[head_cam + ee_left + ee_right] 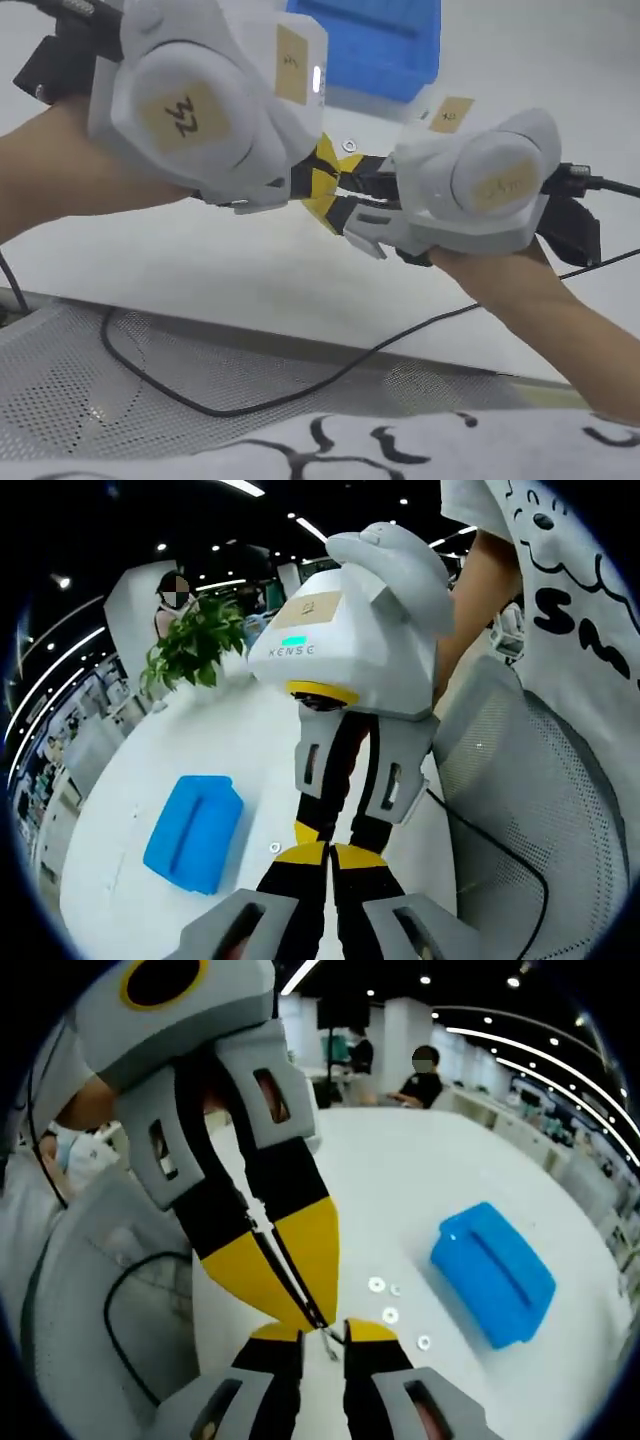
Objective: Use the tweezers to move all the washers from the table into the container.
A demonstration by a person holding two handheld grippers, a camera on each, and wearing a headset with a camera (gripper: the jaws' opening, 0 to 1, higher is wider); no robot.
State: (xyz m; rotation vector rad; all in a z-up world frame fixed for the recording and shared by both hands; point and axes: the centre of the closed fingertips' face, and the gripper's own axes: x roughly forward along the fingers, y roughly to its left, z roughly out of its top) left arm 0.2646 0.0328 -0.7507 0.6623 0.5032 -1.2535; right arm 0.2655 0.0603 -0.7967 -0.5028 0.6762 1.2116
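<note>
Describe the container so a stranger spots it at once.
On the white table, look beside the four small washers for the container. It is a blue rounded box, far bigger than those silvery rings.

My left gripper (330, 857), pinching the tweezers (300, 1295), meets my right gripper (325, 1332) tip to tip, blocking it. Washers (377, 1284) and the blue container (493, 1273) sit toward the far edge of the bench (400, 1180); the near edge lies open.

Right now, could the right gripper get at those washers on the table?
Probably, though not at once. The washers lie in the open beside the blue container, nothing over them. But the right gripper sits tip to tip with the left gripper at the tweezers.
</note>
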